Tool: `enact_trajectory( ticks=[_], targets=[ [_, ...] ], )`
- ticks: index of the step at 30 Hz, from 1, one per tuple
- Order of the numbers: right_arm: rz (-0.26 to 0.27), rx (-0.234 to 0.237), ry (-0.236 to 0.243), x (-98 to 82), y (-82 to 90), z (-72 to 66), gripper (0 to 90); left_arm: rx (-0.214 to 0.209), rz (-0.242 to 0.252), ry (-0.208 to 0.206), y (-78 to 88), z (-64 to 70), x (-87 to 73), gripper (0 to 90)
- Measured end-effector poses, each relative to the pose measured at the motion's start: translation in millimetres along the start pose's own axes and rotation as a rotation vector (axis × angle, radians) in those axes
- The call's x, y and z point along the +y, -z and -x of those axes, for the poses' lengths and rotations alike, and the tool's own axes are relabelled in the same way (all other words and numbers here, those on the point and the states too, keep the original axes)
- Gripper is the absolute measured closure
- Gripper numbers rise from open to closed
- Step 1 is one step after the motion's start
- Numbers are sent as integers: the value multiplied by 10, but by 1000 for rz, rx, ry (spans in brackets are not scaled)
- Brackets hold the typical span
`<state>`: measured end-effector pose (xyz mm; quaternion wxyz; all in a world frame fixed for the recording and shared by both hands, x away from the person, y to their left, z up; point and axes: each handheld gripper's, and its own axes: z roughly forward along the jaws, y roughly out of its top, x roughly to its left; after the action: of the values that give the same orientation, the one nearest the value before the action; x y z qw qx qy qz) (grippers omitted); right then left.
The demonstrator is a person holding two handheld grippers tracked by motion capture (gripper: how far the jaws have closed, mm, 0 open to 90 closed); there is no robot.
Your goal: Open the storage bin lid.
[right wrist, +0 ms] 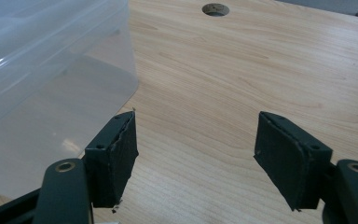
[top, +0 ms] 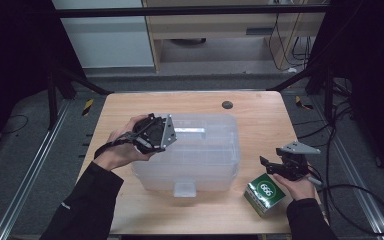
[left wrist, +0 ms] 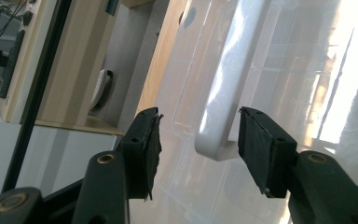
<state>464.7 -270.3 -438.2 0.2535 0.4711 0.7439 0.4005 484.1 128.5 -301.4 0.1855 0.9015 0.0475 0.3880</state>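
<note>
A clear plastic storage box (top: 200, 160) with a lid stands in the middle of the wooden table (top: 260, 120). A white handle (top: 190, 131) lies on its lid. My left gripper (top: 172, 132) lies over the lid's left part, pointing right. In the left gripper view the end of the handle (left wrist: 223, 93) sits between the open jaws of the left gripper (left wrist: 199, 133); the right pad is at it, the left pad stands apart. My right gripper (top: 269, 167) hovers open over bare table right of the box, and nothing is between the jaws of the right gripper (right wrist: 196, 140).
A green carton (top: 265, 194) with white print lies at the front right, just under my right hand. A round cable hole (top: 227, 105) sits near the table's far edge. The box's front latch (top: 184, 189) faces me. Cables trail on the floor at the right.
</note>
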Motion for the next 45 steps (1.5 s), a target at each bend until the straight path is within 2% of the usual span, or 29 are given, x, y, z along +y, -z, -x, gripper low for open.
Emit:
enact_trajectory(
  ticks=[4,7,10,11,12,13,14,18,19,21,23,27,37,45],
  targets=[
    [4,4,-14,10,27,9,335,-5,-10,-27,-13,0,32,514],
    [12,6,-22,31,56,6,360,-9,0,-24,-30,13,52,531],
    [17,16,-27,63,87,-18,378,-9,-20,-33,-39,22,78,550],
    [18,16,-23,73,93,-26,386,-7,-2,-34,-59,34,88,558],
    [17,21,-22,83,101,-39,393,-9,-13,-49,-58,29,97,569],
    [16,25,-22,91,104,-46,399,-6,2,-53,-76,35,108,573],
    [17,31,-23,97,110,-58,405,-7,-14,-54,-79,44,117,586],
    [10,44,-13,123,127,-83,429,0,-21,-75,-108,63,151,607],
    [9,53,-15,141,143,-104,440,2,-33,-94,-102,57,161,632],
    [8,54,-19,149,152,-114,447,6,-24,-91,-114,69,168,639],
    [13,62,-17,170,178,-133,464,6,-44,-119,-108,68,178,663],
    [26,76,-12,196,219,-172,532,7,-51,-136,-110,79,186,699],
    [22,98,-10,226,277,-261,615,15,-78,-180,-110,98,228,721],
    [24,114,-16,212,315,-296,691,32,-86,-191,-104,121,237,726]
  ],
)
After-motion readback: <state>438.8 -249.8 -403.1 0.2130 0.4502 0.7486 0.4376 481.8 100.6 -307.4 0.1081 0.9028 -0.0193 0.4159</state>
